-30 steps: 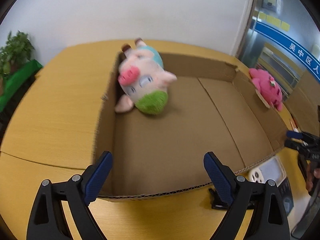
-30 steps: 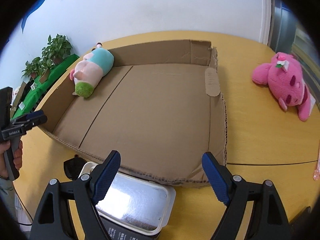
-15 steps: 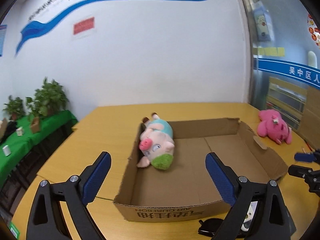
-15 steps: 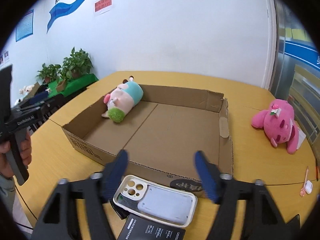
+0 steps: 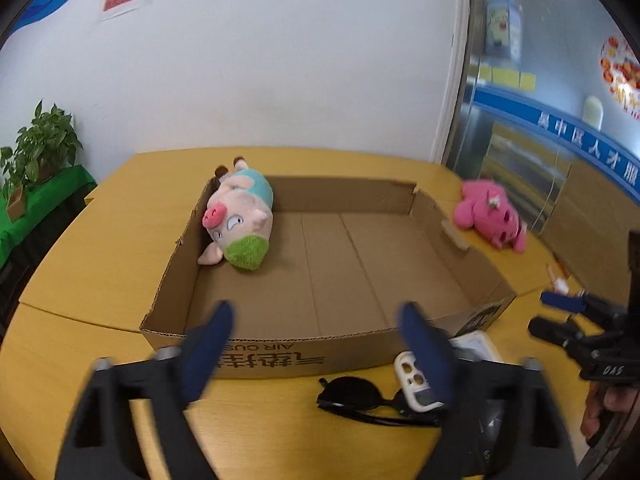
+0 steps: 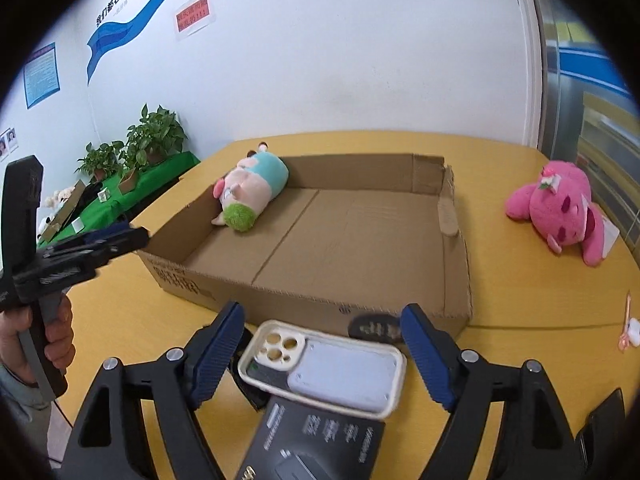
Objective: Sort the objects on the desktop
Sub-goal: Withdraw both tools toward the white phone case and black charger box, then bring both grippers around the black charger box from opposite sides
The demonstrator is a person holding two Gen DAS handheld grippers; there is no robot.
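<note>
A shallow cardboard box (image 5: pixel 360 272) (image 6: pixel 360 240) lies on the yellow table. A pig plush (image 5: pixel 240 220) (image 6: pixel 252 192) with a green tuft lies in its far left corner. A pink plush (image 5: pixel 492 216) (image 6: pixel 560 208) lies on the table right of the box. My left gripper (image 5: pixel 316 352) is open and empty, hovering before the box's near wall. My right gripper (image 6: pixel 320 356) is open and empty, just above a white phone case (image 6: pixel 324 368) that rests on a black box (image 6: pixel 316 440). Black sunglasses (image 5: pixel 360 396) lie beside the case (image 5: pixel 416 380).
Potted plants (image 6: pixel 152 140) stand on a green table at the left. A small pink-and-white item (image 6: pixel 628 328) lies near the table's right edge. A dark object (image 6: pixel 600 420) lies at the lower right. White wall behind; glass door to the right.
Both grippers pulled back from over the box toward the table's near edge, then dipped lower. The right gripper now hovers close over the phone case. The pig plush stays in the box.
</note>
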